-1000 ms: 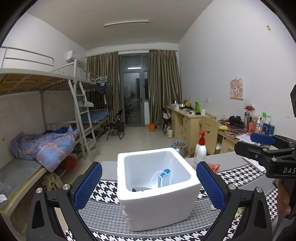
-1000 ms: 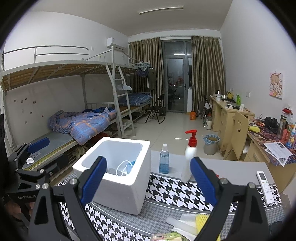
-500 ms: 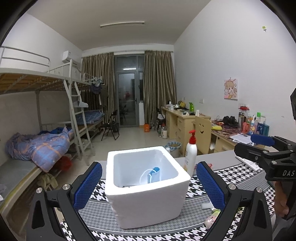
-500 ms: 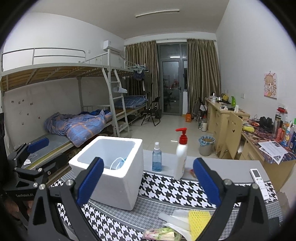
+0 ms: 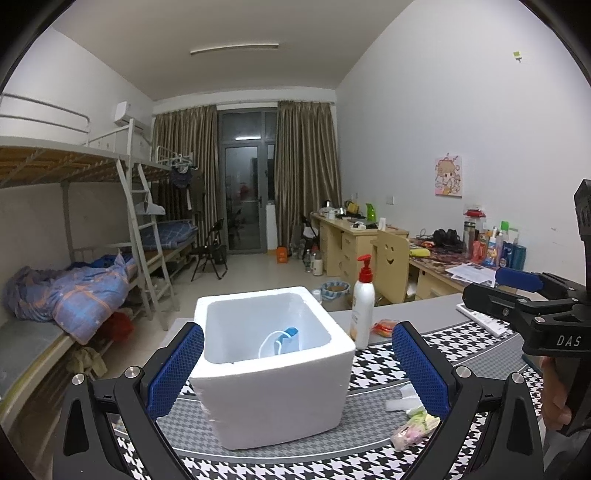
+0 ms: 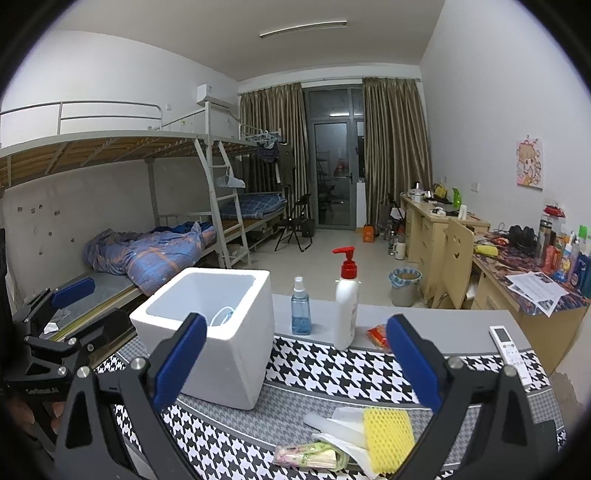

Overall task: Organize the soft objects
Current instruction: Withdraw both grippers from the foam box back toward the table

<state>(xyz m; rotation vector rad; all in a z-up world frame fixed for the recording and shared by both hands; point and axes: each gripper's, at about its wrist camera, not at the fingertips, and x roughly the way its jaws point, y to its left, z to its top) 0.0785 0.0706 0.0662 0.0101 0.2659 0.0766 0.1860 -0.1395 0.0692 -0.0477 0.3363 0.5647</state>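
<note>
Both claws spread wide, empty: left gripper [image 5: 297, 367] frames the foam box [image 5: 273, 369] (mask inside); right gripper [image 6: 295, 363] above yellow foam net [image 6: 387, 437].

From here I see a white-walled dorm room with a metal bunk bed [image 6: 155, 206] along the left wall, wooden desks [image 6: 439, 225] along the right, brown curtains [image 6: 395, 155] framing a dark glass door [image 6: 332, 173], a pale tiled floor [image 6: 332, 251] and a ceiling tube light [image 6: 303, 28].
</note>
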